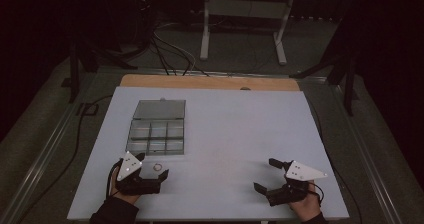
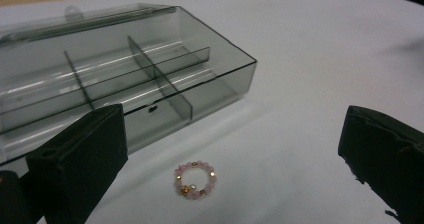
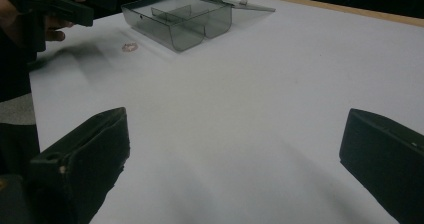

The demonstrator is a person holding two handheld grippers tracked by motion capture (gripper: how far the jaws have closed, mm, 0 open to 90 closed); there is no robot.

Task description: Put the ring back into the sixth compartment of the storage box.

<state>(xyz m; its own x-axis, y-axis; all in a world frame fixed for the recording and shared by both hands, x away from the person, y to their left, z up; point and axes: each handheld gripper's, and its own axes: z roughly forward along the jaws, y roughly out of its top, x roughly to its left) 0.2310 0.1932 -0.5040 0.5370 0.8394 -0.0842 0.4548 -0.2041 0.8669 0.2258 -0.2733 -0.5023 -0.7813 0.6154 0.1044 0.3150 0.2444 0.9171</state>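
Note:
A small ring of pink and gold beads [image 2: 195, 179] lies flat on the white board, just in front of a clear smoky compartment box [image 2: 125, 79]. My left gripper [image 2: 232, 134] is open and low over the board, with the bead ring [image 1: 157, 167] between its jaws and touching neither. The box [image 1: 156, 136] has several compartments that look empty, and its lid [image 1: 160, 109] is folded back flat. My right gripper [image 1: 265, 174] stands open near the board's front right with nothing between its jaws. In the right gripper view [image 3: 235, 139] the bead ring [image 3: 130, 47] and box [image 3: 177, 16] show far off.
The white board [image 1: 230, 134] rests on a wooden tabletop [image 1: 210, 82]. Cables [image 1: 170, 54] and a white stand's legs [image 1: 240, 29] sit on the dark floor beyond. The left hand and its gripper [image 3: 60, 4] show at the top left of the right gripper view.

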